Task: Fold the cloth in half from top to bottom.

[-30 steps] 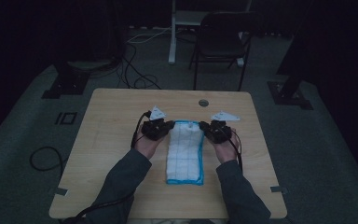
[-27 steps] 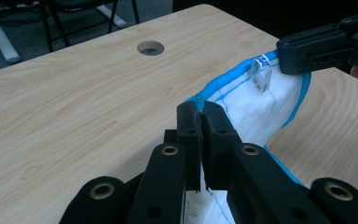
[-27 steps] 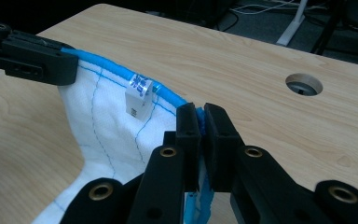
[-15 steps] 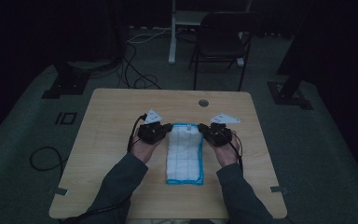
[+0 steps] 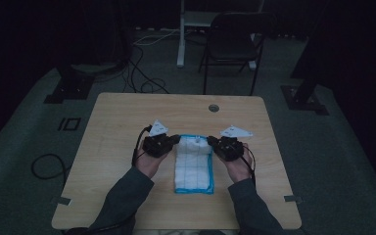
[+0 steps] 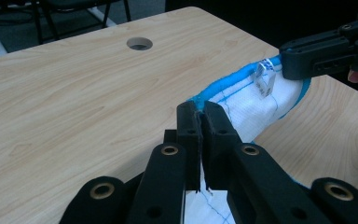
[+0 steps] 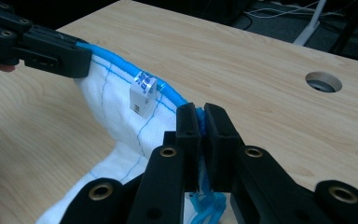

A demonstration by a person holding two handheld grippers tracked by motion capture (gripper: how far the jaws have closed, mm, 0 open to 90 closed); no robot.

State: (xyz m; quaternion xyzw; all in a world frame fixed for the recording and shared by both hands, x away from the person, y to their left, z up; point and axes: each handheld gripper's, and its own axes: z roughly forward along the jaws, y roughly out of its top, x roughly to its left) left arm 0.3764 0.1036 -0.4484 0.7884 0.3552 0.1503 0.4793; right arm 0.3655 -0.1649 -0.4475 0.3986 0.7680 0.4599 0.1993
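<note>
Room: dark floor around a light wooden desk (image 5: 127,196); we see a black chair (image 5: 232,44) at 12 o'clock beyond it and loose cables (image 5: 142,73) on the floor toward 11 o'clock.
Desk surface: we note a round cable hole (image 5: 214,107) near the far edge, at 12 o'clock from the work area.
Task thing: we find a white cloth (image 5: 193,166) with a blue border and thin blue grid lines near the desk centre, its long side running from 12 to 6 o'clock. Its near part lies flat on the desk; its far edge is raised between the two claws.
Label: we see a small white tag (image 6: 264,80) hanging from the raised blue edge, between the claws.
Left claw (image 6: 200,114): pressed together, pinching the far corner of the cloth at its 9 o'clock side; blue hem shows between the jaws.
Right claw (image 7: 202,119): pressed together, pinching the far corner at the 3 o'clock side; bunched blue hem shows between the jaws.
Hands: we see both forearms entering from 6 o'clock, one on each side of the cloth.
</note>
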